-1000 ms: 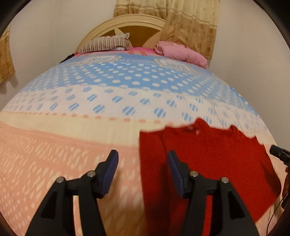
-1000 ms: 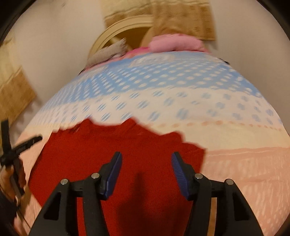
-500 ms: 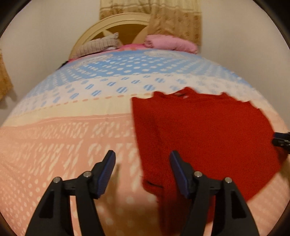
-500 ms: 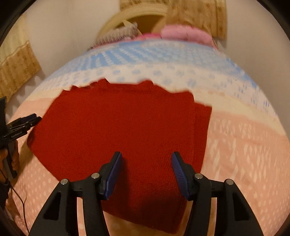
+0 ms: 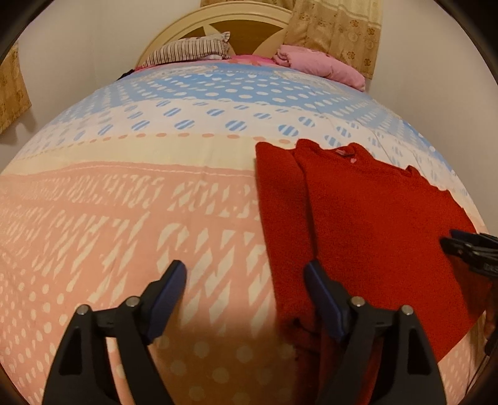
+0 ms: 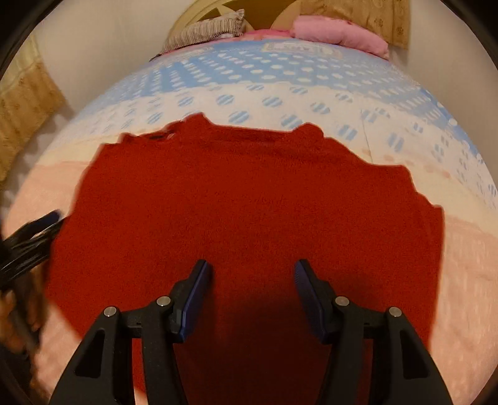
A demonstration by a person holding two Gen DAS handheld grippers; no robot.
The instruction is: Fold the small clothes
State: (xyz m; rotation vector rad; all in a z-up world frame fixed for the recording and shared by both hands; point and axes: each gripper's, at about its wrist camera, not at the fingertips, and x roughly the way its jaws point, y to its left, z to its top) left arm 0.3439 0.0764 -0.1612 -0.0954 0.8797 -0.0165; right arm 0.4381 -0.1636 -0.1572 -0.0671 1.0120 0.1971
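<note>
Red sweater (image 6: 242, 205) lies flat on a patterned bedspread (image 5: 124, 199); left gripper (image 5: 246, 280) is opening wide, right gripper (image 6: 250, 277) gapes above it, both empty

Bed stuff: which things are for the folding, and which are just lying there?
For the folding:
red sweater
left hand-held gripper, jaws opening, nothing between them
right hand-held gripper, open over the sweater

Just lying there:
striped pillow
pink bundle
curtain

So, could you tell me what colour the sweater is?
Solid red sweater; clearest in the right wrist view.
</note>
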